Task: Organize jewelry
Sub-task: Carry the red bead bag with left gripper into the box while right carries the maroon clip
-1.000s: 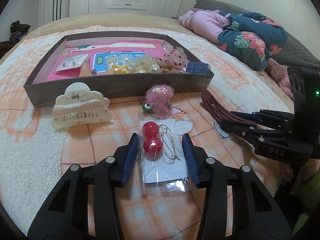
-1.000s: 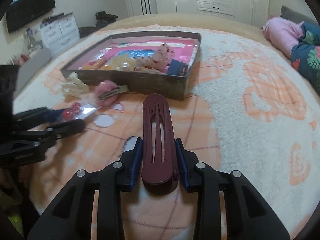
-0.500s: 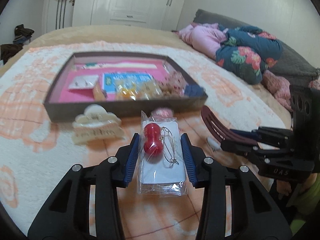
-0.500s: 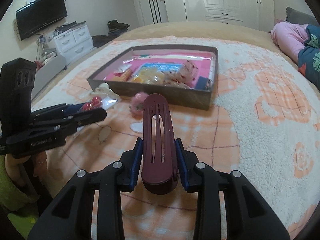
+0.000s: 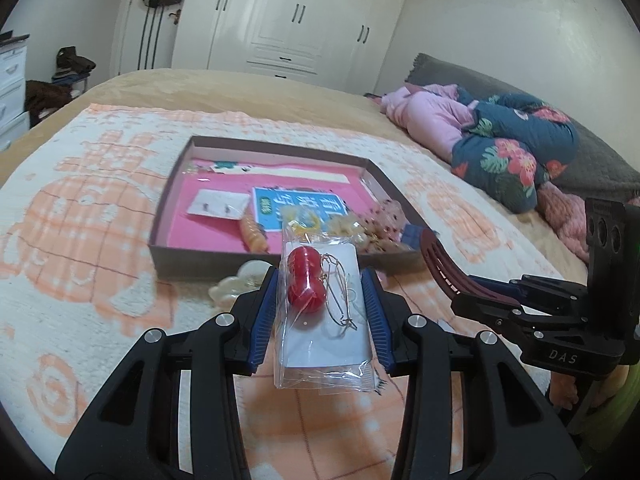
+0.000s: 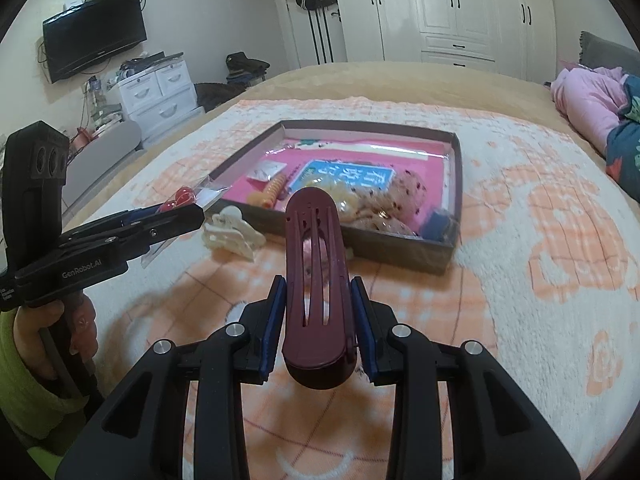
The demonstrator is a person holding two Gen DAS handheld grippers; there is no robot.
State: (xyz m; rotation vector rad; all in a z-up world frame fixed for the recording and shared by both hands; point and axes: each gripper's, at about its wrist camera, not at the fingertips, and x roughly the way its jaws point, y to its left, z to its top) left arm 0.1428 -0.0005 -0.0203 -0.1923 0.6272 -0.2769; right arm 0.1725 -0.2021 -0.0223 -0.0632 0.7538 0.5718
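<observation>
My left gripper (image 5: 322, 294) is shut on a clear packet of red earrings (image 5: 320, 312) and holds it above the blanket, short of the box. My right gripper (image 6: 318, 304) is shut on a dark red hair clip (image 6: 316, 280), also lifted. The shallow brown box (image 5: 200, 258) with a pink lining holds several packets and hair pieces; it also shows in the right wrist view (image 6: 400, 250). The left gripper (image 6: 172, 218) with the earring packet (image 6: 188, 196) appears left of the box. The right gripper (image 5: 500, 296) and hair clip (image 5: 440, 264) appear at the right.
A cream claw clip (image 6: 232, 234) lies on the orange-and-white blanket (image 6: 520, 280) in front of the box; it also shows in the left wrist view (image 5: 236, 284). A pink fluffy piece (image 6: 316, 254) lies behind the hair clip. Folded clothes (image 5: 500, 148) lie far right.
Both grippers have risen from the blanket with their loads. The earring packet has left the surface, and the box now sits lower and farther in both views.
</observation>
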